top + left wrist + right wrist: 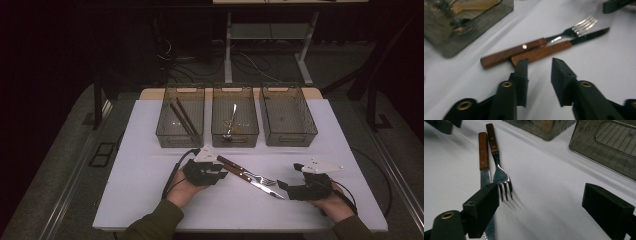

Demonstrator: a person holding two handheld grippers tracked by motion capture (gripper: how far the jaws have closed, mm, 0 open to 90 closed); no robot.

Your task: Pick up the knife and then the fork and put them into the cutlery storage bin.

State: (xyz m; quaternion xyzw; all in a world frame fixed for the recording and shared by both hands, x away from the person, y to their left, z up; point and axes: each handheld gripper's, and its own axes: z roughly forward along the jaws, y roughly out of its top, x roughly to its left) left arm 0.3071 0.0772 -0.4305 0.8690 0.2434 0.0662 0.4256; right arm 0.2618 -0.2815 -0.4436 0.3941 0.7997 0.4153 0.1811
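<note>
A fork [252, 175] and a knife [256, 183] lie side by side near the front edge of the tabletop [150, 200], between the 2 grippers. The left gripper [539, 63] has jaws apart at the handles; the right gripper [549, 202], jaws wide apart, sits by the knife's tip.

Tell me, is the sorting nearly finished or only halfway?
About halfway, it seems. Done: two sticks lie in the left bin and a spoon in the middle bin. In hand: nothing yet; the left tool is open by the knife handle, and the right tool is open too. Left: the knife and fork on the table; the right bin looks empty.
</note>
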